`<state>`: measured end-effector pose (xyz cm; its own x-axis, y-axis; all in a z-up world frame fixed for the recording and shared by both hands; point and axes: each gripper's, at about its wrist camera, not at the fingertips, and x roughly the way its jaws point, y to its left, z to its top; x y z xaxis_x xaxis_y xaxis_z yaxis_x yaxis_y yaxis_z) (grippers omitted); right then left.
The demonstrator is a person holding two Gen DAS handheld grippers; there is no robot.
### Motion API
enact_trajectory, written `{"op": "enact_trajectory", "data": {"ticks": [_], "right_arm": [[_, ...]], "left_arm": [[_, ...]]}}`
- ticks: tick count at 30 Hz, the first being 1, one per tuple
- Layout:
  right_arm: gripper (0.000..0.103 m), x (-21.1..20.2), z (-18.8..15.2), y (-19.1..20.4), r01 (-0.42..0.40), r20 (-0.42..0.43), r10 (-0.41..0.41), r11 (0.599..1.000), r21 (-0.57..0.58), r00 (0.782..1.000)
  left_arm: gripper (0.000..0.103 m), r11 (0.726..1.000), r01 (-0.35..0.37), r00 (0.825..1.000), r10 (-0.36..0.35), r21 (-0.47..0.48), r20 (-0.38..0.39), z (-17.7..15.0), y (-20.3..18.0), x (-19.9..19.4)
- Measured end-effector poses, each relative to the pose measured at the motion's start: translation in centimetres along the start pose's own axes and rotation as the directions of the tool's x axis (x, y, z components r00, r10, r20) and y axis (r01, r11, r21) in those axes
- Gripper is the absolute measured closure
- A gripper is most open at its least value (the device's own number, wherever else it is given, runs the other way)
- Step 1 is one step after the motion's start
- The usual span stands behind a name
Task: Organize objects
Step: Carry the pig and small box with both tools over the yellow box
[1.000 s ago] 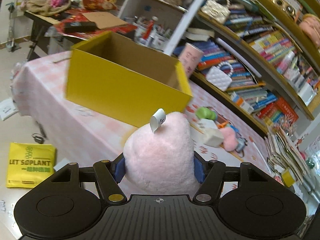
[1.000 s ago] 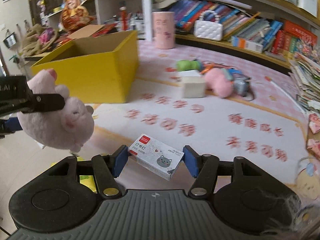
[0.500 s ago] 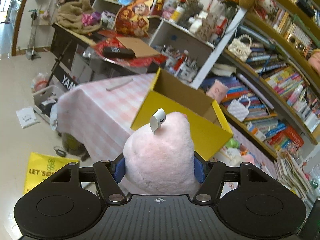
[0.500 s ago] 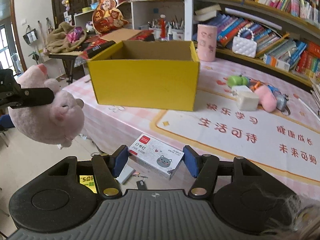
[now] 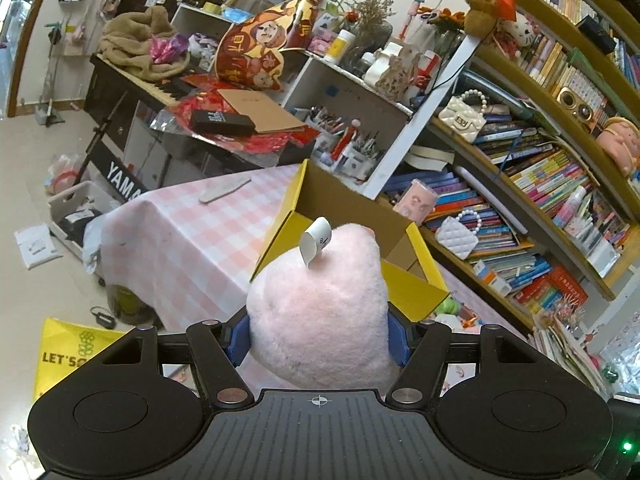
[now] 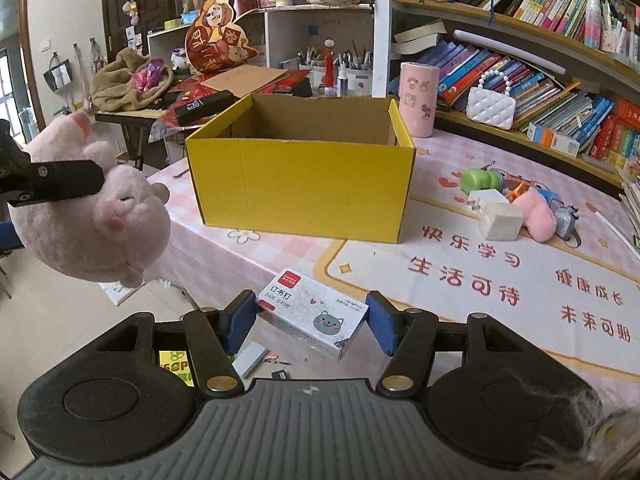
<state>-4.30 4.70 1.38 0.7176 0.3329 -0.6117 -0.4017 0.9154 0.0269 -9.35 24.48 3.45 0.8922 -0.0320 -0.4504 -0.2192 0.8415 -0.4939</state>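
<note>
Drawn back from the yellow box (image 6: pixel 300 184) since the earlier frame. Left hand-held gripper (image 5: pixel 319 336) clamps pink plush pig (image 5: pixel 320 312); right hand-held gripper (image 6: pixel 310 320) pinches staple box (image 6: pixel 312 314), both off the tabletop (image 6: pixel 480 280) near edge, probably for dropping in.

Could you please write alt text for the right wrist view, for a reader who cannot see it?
The right gripper holds a small white box with a cat drawing, in front of an open yellow box on a pink table. At left, the left gripper holds a pink plush pig in the air; small toys and bookshelves lie to the right.
</note>
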Motion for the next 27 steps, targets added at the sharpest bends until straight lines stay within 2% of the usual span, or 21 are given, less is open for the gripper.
{"op": "enact_trajectory", "data": {"ticks": [7,19,27], "right_arm": [[0.045,0.9,2.0,-0.2,-0.019,0.024,0.019,1.000,0.010,1.000],[0.045,3.9,7.5,-1.4,-0.054,0.057,0.052,0.998,0.021,0.997],[0.045,6.1,12.2,-2.3,-0.059,0.142,0.061,0.998,-0.019,0.988]], "left_arm": [[0.039,1.000,0.014,0.999,-0.015,0.026,0.035,1.8,-1.0,0.9],[0.039,0.999,0.032,0.997,-0.035,0.040,0.074,5.7,-3.0,4.7],[0.038,0.998,0.058,0.993,-0.061,0.032,0.101,8.9,-4.4,9.1]]}}
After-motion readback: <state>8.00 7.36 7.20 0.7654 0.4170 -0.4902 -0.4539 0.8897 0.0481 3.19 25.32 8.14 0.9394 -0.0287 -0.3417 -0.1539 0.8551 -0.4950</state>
